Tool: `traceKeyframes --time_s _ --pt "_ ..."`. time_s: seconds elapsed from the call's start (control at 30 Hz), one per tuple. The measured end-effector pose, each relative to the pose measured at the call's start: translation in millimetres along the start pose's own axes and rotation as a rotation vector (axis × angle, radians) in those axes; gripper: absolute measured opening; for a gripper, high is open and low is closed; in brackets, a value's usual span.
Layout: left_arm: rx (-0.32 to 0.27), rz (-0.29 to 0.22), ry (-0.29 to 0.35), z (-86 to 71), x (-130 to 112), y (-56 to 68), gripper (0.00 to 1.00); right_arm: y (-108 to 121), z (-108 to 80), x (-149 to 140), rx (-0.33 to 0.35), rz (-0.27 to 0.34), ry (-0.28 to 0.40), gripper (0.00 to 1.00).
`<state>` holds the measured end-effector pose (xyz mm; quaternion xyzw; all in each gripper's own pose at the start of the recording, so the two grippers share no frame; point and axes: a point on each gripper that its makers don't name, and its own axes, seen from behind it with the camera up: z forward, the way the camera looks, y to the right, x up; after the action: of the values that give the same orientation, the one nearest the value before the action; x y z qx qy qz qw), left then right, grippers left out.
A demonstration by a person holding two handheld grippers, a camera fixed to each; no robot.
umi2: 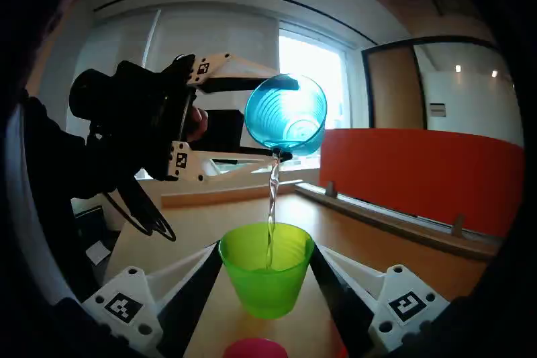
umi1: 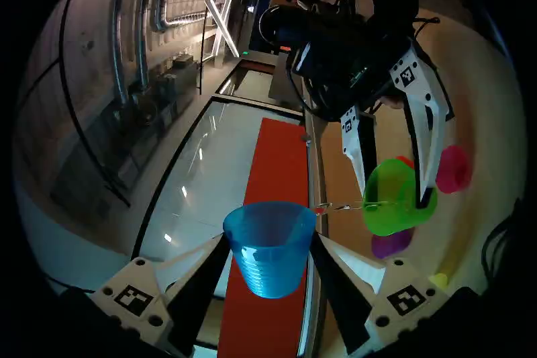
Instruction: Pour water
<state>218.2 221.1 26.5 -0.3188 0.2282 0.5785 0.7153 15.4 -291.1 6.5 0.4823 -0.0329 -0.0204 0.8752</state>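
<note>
**Blue cup's lip stands right above the green cup's mouth**

The left gripper (umi1: 270,240) has its jaws clamped on the blue cup (umi1: 268,260), one finger on each side of the wall. In the right gripper view this cup is tipped far over. Its long axis lies almost level and its open mouth faces the camera.

The right gripper (umi2: 266,257) has its jaws clamped in the same way on the green cup (umi2: 266,284), which stands upright with its mouth up. I cannot tell if its base rests on the wooden table (umi2: 403,250) or hangs just over it.

A thin stream of water (umi2: 272,203) falls from the lowest point of the blue lip straight down into the green cup. It lands inside the rim, near the middle.

I judge that the pouring is under way, and that the next move turns on this vertical line. If the blue cup tips more, its lip must stay above the green mouth, or the water will go onto the table near the pink cup (umi1: 453,168).
</note>
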Motion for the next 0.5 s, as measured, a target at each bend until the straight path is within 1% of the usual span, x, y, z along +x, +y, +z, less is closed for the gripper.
traceKeyframes --time_s 0.2,0.5 --pt "-0.002 0.021 -0.002 0.9 0.4 1.9 0.85 -1.5 0.0 1.6 0.002 -0.004 0.002 0.93" --pt "0.001 0.056 0.001 1.8 1.3 -1.5 0.85 -2.3 0.3 2.0 0.001 -0.008 0.001 0.93"
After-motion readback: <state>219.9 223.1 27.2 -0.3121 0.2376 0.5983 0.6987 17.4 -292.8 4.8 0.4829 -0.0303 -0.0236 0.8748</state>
